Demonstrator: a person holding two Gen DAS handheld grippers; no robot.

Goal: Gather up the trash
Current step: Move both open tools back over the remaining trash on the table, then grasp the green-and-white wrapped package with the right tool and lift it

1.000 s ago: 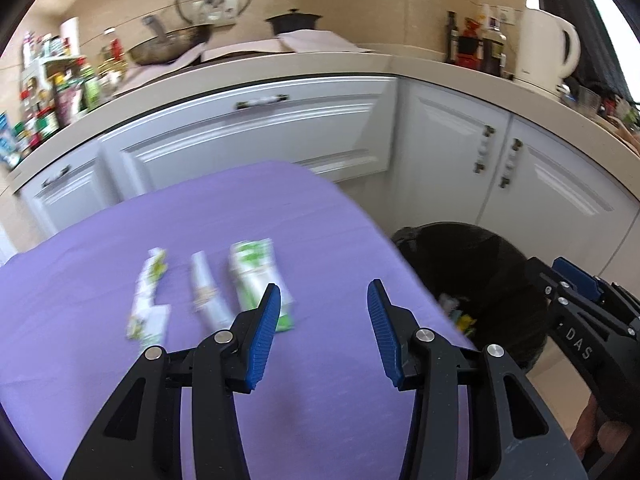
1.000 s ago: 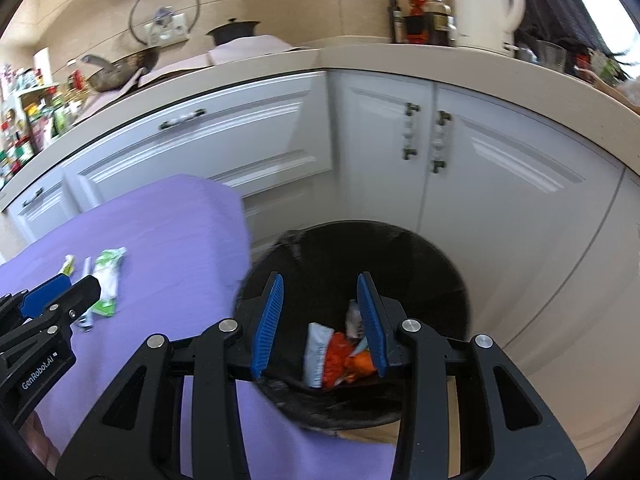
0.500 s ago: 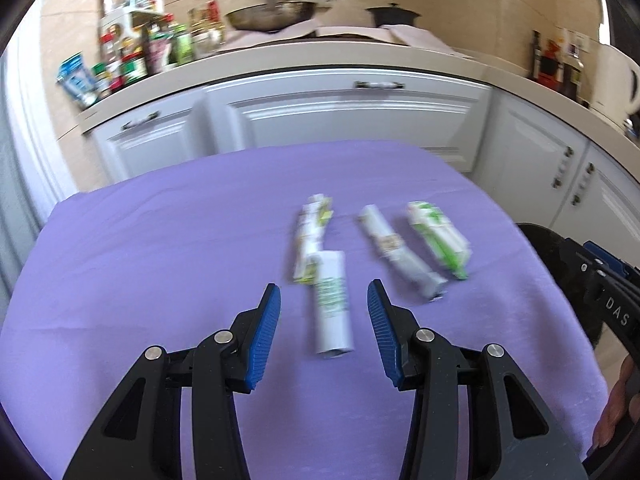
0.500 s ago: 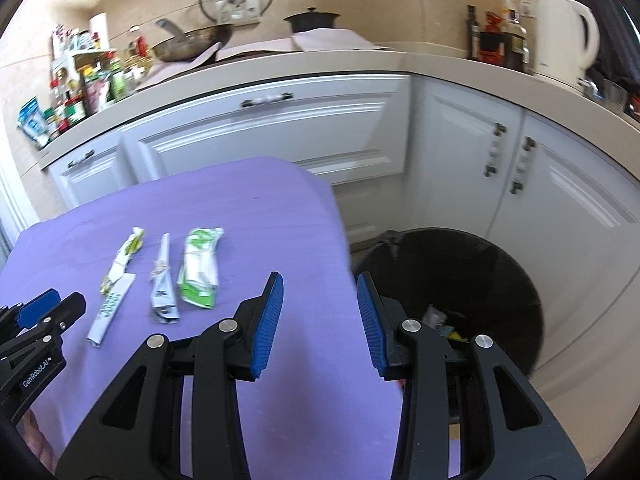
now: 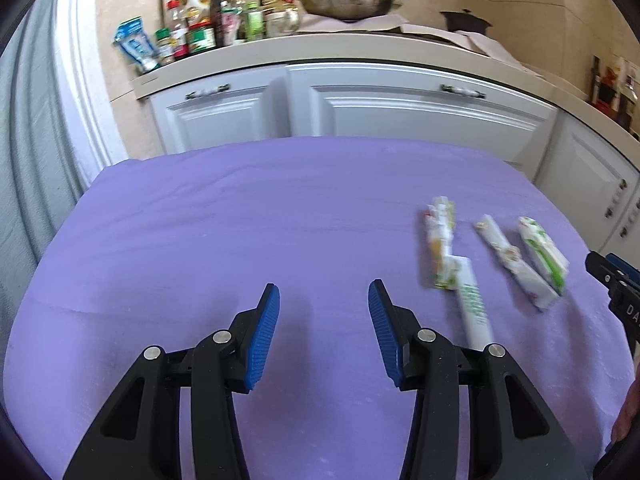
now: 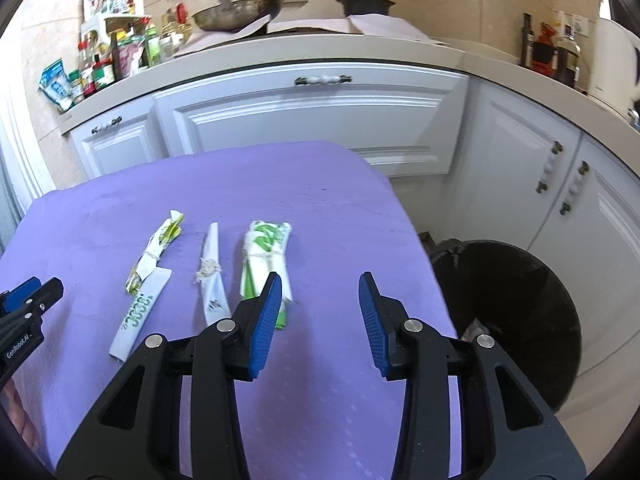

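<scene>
Where purple cloth spreads, four wrappers.

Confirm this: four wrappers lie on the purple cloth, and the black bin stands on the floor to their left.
Wrong side. In the right wrist view the bin stands right of the wrappers, beside the cloth. Four wrappers is correct.

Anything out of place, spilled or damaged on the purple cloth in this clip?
Only the litter itself: four crumpled wrappers lie loose on the purple cloth: a yellow-green wrapper, a white strip touching its near end, a thin white wrapper and a green-and-white packet. Nothing looks spilled or broken. Both tongs are empty.
</scene>
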